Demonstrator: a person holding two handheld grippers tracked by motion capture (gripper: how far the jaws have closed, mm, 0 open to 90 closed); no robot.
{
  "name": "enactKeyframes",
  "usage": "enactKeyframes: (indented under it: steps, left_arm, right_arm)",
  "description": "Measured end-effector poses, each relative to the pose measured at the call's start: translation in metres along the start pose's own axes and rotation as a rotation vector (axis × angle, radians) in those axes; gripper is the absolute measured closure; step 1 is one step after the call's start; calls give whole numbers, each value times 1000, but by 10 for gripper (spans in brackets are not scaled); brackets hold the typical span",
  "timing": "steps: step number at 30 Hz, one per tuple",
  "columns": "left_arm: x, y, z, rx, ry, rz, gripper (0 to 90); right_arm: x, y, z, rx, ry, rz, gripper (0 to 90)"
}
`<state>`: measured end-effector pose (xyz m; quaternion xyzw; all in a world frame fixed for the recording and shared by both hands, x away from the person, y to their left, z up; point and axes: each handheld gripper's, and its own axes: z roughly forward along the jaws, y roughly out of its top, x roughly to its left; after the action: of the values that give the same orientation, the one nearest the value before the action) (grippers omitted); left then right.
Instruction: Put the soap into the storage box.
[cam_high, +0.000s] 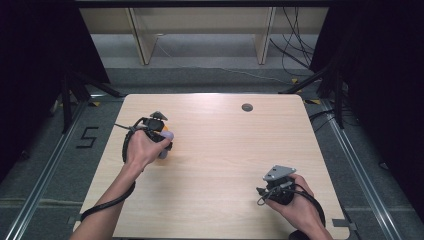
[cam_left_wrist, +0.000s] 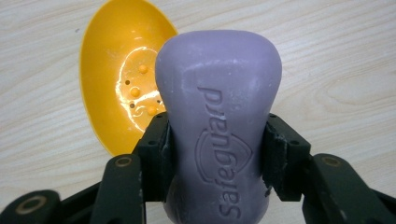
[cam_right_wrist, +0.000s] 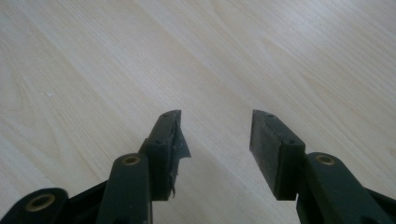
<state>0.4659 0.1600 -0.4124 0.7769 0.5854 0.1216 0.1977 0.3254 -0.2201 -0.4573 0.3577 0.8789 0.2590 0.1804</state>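
A purple bar of soap (cam_left_wrist: 219, 116), stamped "Safeguard", is clamped at its waist between the black jaws of my left gripper (cam_left_wrist: 215, 140). Behind it a yellow oval soap dish (cam_left_wrist: 116, 79) with small studs and drain holes lies on the wooden table. From above, the left gripper (cam_high: 161, 142) sits at the table's left middle, the soap (cam_high: 166, 135) showing past the person's hand. My right gripper (cam_right_wrist: 215, 140) stands open over bare wood, nothing between its jaws. It rests near the table's front right (cam_high: 272, 192).
The light wooden table (cam_high: 220, 150) has a round cable hole (cam_high: 247, 107) at the back. Black stands and cables flank the table on the floor, and a wooden shelf frame stands behind it.
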Motion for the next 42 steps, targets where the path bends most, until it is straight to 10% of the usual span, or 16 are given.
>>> enactKeyframes:
  steps: [42]
  left_arm:
    - [30, 16, 8, -21, 40, -40, 492]
  right_arm:
    - [0, 0, -1, -10, -3, 6, 534]
